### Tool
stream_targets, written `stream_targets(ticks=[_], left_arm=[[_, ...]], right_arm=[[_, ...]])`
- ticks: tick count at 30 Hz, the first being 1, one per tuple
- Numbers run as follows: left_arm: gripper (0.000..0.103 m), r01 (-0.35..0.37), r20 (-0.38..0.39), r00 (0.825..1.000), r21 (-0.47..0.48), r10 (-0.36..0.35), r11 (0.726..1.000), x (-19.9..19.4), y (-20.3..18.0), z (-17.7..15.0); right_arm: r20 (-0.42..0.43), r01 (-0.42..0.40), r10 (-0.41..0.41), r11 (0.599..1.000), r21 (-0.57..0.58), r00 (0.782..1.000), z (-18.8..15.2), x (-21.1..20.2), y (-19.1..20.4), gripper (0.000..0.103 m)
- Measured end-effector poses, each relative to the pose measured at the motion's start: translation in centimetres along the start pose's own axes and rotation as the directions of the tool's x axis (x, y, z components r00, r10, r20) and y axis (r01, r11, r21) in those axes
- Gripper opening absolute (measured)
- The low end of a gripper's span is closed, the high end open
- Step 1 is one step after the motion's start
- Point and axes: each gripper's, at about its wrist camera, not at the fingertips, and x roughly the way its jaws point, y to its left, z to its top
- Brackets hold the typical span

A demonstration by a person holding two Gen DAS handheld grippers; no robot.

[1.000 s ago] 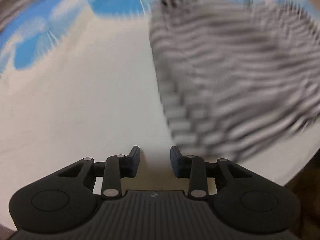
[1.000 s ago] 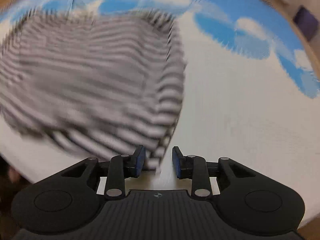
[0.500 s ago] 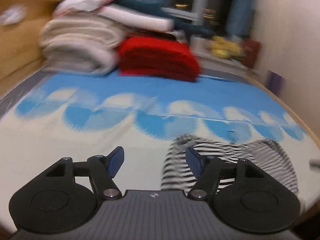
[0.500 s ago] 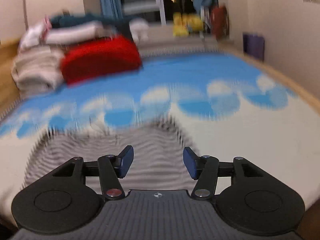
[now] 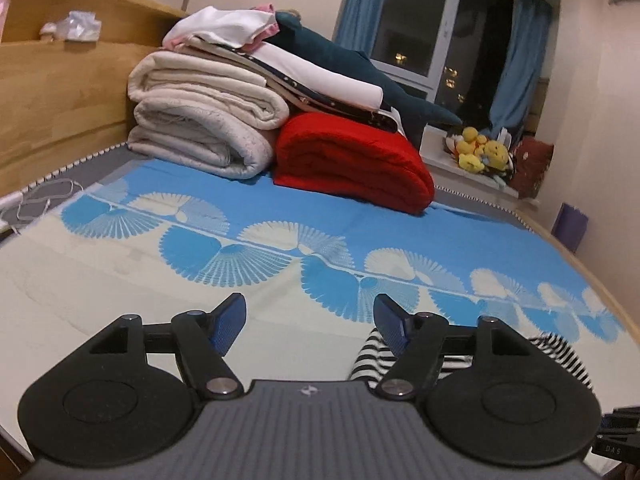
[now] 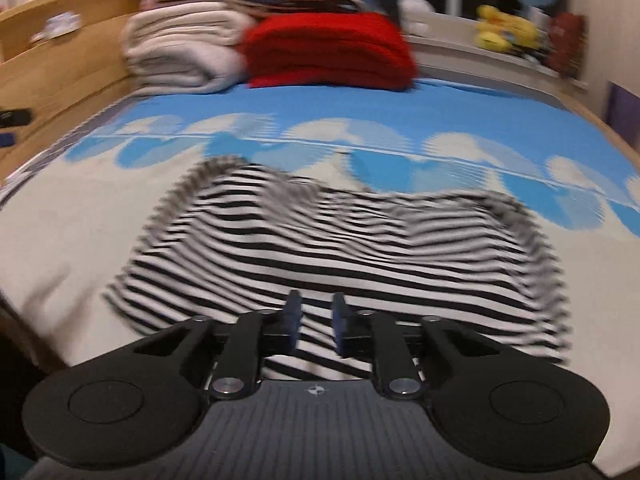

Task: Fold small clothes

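A black-and-white striped garment (image 6: 320, 240) lies spread flat on the blue-and-cream bed cover (image 6: 60, 240), blurred in the right wrist view. My right gripper (image 6: 317, 300) hovers over its near edge. Its jaws are closing, a narrow gap still shows between the pads, and no pinched cloth is visible. In the left wrist view only a corner of the striped garment (image 5: 368, 360) shows, behind the right finger. My left gripper (image 5: 309, 308) is to the left of it above the bare bed cover (image 5: 120, 280), its jaws wide and still opening, with nothing between them.
Folded cream blankets (image 5: 200, 120) and a red blanket (image 5: 352, 160) are stacked at the far end of the bed. A wooden headboard (image 5: 48, 92) runs along the left. A white cable (image 5: 40, 200) lies at the left edge. Yellow plush toys (image 5: 480, 152) sit on the windowsill.
Both cameras lifted from close over the striped cloth to look across the bed. The left jaws widened. The right jaws widened, then narrowed, and that gripper moved over the garment's near edge.
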Motion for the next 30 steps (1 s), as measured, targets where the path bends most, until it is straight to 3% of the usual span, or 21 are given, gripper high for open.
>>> stream_targets(ticks=[4,12,14,16,21,27,30], left_arm=[[0.075,-0.014,0.006,1.000,0.006,0.014,1.000,0.3,1.3,-0.3],[0.075,-0.046,0.004,0.999,-0.115,0.047,0.992,-0.7,6.5,0.0],[0.075,-0.054,0.006,0.998,-0.137,0.056,0.989,-1.1,7.5,0.2],[0.075,-0.053,0.008,0.998,-0.161,0.055,0.986,-1.4,8.4,0.3],[0.075,-0.042,-0.001,0.999,-0.205,0.043,0.978,-1.4,9.9,0.5],[0.075,-0.031,-0.001,0.999,-0.215,0.032,0.976,-1.2,10.2,0.7],[0.075,-0.028,-0.001,1.000,-0.223,0.029,0.974,-1.2,10.3,0.7]], right_arm=[[-0.001,-0.095,0.095,0.994,-0.047,0.996,0.9,1.8,4.9,0.013],[-0.106,-0.220,0.206,0.966,-0.138,0.973,1.7,7.8,16.0,0.013],[-0.149,-0.232,0.204,0.951,-0.204,0.968,1.2,9.4,18.2,0.018],[-0.193,-0.244,0.198,0.937,-0.252,0.961,0.6,10.8,19.7,0.033],[-0.253,-0.218,0.137,0.918,-0.332,0.958,-0.5,13.3,21.1,0.033],[-0.233,-0.206,0.113,0.880,-0.428,0.966,-0.6,13.4,22.1,0.034],[-0.220,-0.188,0.093,0.865,-0.466,0.971,-0.6,13.6,22.5,0.026]])
